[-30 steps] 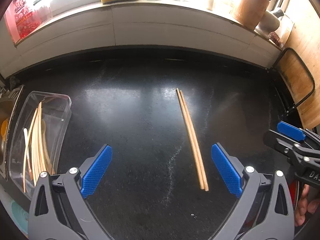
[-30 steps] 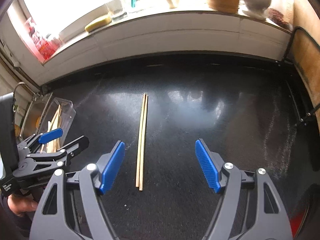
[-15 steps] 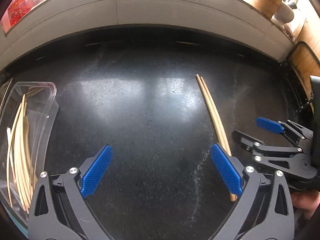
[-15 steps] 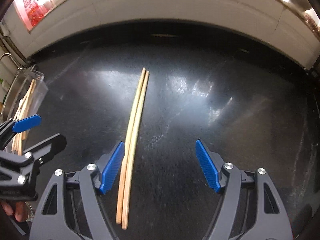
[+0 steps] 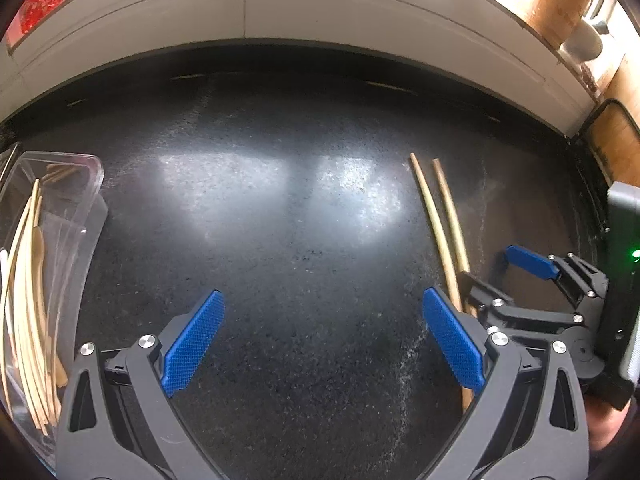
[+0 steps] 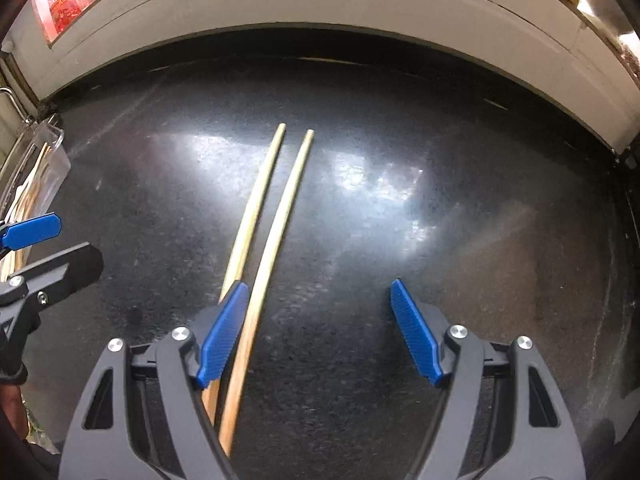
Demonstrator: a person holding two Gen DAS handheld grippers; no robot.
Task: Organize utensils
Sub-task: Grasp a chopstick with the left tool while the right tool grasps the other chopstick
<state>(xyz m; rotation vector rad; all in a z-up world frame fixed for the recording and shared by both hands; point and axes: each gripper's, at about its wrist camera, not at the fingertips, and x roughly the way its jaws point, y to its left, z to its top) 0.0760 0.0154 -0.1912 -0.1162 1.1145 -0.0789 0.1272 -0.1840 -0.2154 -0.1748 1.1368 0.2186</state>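
Your right gripper sits low over the pair of chopsticks with its fingers spread wide and gripping nothing. Its left blue pad covers the near part of the left stick, while the right stick runs just inside that pad; whether the pad touches either stick cannot be told. The chopsticks lie on the black bench, splayed slightly apart at their far tips. Your left gripper hangs to the left of the chopsticks, fingers also open and empty. Well to the left of the chopsticks, at the bench edge, the clear plastic tray holds several more pale wooden utensils
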